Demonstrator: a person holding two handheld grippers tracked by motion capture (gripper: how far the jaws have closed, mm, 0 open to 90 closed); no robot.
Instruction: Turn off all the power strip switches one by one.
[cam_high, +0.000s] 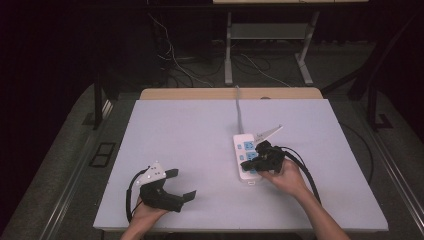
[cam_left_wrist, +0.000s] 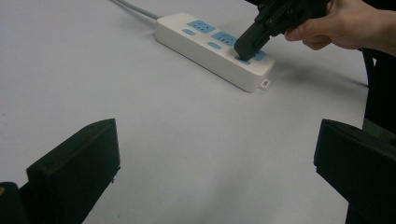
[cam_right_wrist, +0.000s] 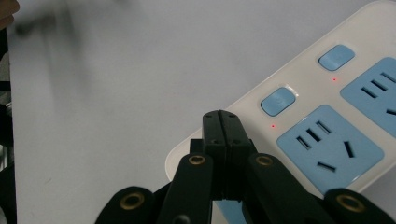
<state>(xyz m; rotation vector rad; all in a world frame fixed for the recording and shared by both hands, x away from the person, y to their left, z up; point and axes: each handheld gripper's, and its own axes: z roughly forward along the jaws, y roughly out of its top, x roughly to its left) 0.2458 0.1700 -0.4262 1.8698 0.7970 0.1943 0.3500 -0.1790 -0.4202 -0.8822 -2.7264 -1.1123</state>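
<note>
Right now your right gripper (cam_high: 253, 161) sits over the near end of the white power strip (cam_high: 242, 150), its jaws pressed flat together with nothing between them. Through the right gripper view, the closed tips (cam_right_wrist: 221, 122) rest on the strip's top face at its rounded end, just beside a blue rocker switch (cam_right_wrist: 279, 101) with a small red light below it; a second blue switch (cam_right_wrist: 336, 57) lies farther along. From the left gripper view, the same tips come down on the last blue patch at that end of the strip (cam_left_wrist: 205, 44), though you cannot tell whether they press a switch or an outlet.

The strip lies right of centre on the pale table (cam_high: 190, 140), lengthwise toward the far edge, with its grey cord (cam_high: 239, 112) running off the back. Your right hand (cam_high: 285, 177) holds the gripper from the near side.

Your left gripper (cam_high: 182, 184) rests near the front left of the table, well apart from the strip, jaws spread wide and empty. Your left hand (cam_high: 145, 212) grips it from below.
</note>
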